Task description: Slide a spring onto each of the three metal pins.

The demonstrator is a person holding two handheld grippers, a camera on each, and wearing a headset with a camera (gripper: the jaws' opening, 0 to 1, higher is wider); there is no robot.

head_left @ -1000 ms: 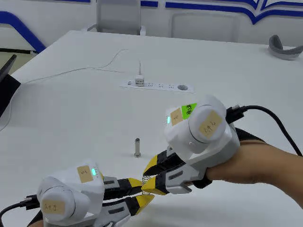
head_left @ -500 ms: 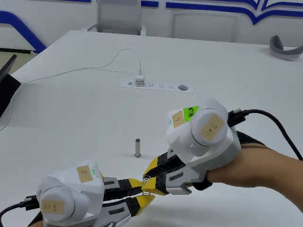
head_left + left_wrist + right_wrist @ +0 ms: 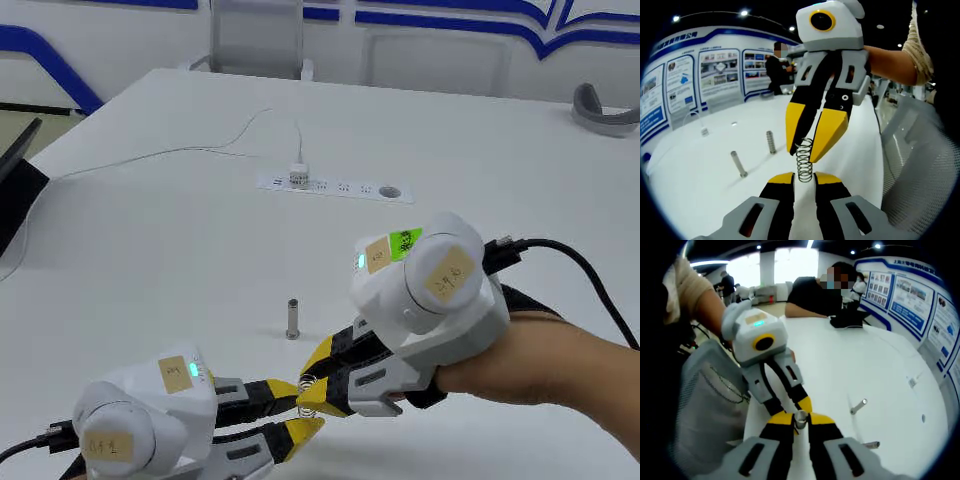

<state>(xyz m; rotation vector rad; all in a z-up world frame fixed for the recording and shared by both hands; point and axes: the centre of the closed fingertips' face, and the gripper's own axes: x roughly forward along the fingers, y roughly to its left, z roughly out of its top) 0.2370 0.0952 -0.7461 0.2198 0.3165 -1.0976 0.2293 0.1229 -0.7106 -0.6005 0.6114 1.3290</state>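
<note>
Where hand-held grippers meet, spring sits pinched.

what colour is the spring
Silver, bare metal; the spring shows best in the left gripper view.

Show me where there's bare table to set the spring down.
Free: the wide stretch of table between the power strip and the pin, and left of the pin. Crowded: the near edge, where the left gripper and right gripper meet at the spring.
</note>
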